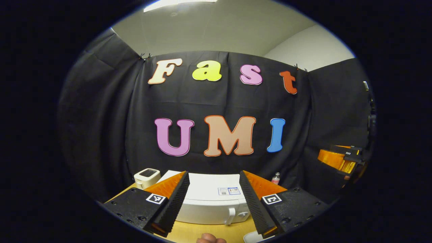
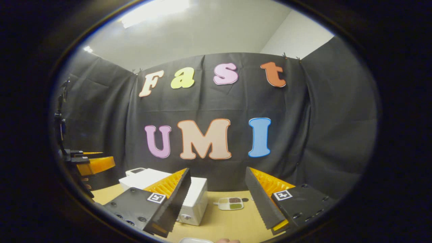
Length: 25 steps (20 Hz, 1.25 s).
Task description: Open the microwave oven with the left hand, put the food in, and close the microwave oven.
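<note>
- The left gripper (image 1: 214, 189) is held wide apart with nothing between its fingers; it is raised above the front of the microwave oven (image 1: 211, 202), apart from it.
- In the left gripper view the microwave oven is seen between the two fingers, white, door shut, its handle (image 1: 231, 216) and a knob (image 1: 243, 214) at the right end of its front; a label (image 1: 228, 191) lies on its top.
- The right gripper (image 2: 217, 190) is likewise spread wide and holds nothing; it is held to the right of the microwave oven, clear of it.
- In the right gripper view the microwave oven (image 2: 197, 199) is partly covered by that gripper's left finger; the food tray (image 2: 230, 203), with several coloured compartments, lies on the table (image 2: 222, 222) just to the right of the oven, apart from it.
- A small white device (image 1: 147, 177) stands to the left of the microwave oven, behind it; a small bottle (image 1: 276, 178) stands behind the oven's right end.
- The table is of pale wood; a white rim (image 2: 195, 240) and a fingertip (image 1: 210, 238) are glimpsed in front of the oven, too cropped to be identified further.
- The other gripper (image 1: 341, 158) is seen far to the right of the oven in the left gripper view.
</note>
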### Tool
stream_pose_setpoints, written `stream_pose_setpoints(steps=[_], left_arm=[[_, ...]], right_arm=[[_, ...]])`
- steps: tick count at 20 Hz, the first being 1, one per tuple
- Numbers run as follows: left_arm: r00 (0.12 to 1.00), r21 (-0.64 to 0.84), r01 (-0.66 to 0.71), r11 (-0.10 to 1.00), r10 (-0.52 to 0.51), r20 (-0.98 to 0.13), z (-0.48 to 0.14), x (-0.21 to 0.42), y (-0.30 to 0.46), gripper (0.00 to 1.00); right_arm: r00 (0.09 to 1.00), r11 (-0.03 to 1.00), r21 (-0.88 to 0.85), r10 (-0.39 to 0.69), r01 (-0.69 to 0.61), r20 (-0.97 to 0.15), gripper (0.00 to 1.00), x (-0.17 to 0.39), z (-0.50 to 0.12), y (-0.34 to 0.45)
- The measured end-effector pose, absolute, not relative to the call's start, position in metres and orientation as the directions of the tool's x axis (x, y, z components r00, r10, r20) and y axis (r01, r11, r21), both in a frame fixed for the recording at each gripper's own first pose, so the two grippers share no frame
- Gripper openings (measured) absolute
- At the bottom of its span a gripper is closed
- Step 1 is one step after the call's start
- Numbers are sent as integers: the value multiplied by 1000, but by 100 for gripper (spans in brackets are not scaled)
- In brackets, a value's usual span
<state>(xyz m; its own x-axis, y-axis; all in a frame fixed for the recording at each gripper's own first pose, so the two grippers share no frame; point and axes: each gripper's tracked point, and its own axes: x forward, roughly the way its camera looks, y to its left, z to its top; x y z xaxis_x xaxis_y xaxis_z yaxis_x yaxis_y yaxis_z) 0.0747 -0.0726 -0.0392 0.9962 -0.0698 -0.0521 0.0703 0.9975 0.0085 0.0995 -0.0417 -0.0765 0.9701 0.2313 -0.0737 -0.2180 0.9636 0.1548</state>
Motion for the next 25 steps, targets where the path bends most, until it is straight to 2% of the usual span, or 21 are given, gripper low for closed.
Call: stream_pose_setpoints(steps=[2,3,5,6,7,8,9,10,11,13,14,15,22,23,24,25], left_arm=[[998,-5,40,999,-40,-52,-28,68,-66,89],[998,-17,35,999,-35,-48,-22,64,-66,85],[999,-26,40,999,-41,-36,-13,61,-64,91],[999,-14,36,999,-37,-28,-8,59,-62,88],[1000,-1,26,1000,-26,-16,-3,58,-58,94],[1000,6,18,1000,-18,-2,3,56,-56,91],[1000,10,16,1000,-16,4,4,55,-57,95],[1000,7,24,1000,-24,10,6,52,-59,92],[999,3,32,999,-32,24,10,51,-63,95],[999,5,32,999,-32,37,14,46,-61,92],[999,11,31,999,-31,34,13,42,-61,95],[999,17,30,999,-31,30,11,38,-61,92],[1000,40,-3,999,2,15,9,23,-41,92],[1000,43,-2,999,1,10,8,22,-40,92],[1000,48,2,999,-2,5,7,21,-40,93],[1000,52,5,999,-5,2,6,21,-40,93]], right_arm=[[971,967,139,226,-215,-74,91,99,-76,-40],[971,968,134,225,-214,-75,91,99,-76,-39],[971,966,145,228,-215,-78,91,101,-76,-36],[970,965,148,230,-216,-78,92,102,-75,-35],[970,965,146,229,-216,-77,91,103,-76,-35],[971,966,141,228,-215,-77,91,103,-75,-35],[971,967,138,226,-214,-76,91,103,-76,-36],[970,966,139,229,-217,-78,91,101,-76,-35],[970,966,140,231,-218,-79,91,98,-76,-34],[968,964,142,237,-224,-81,91,95,-75,-31],[967,963,142,241,-228,-82,91,92,-76,-29],[967,963,141,243,-230,-80,91,90,-77,-27],[969,965,122,240,-232,-53,91,68,-67,-17],[970,965,123,239,-231,-50,99,66,-65,-16],[971,965,127,237,-229,-46,91,64,-62,-16],[972,966,130,232,-225,-43,91,62,-59,-16]])
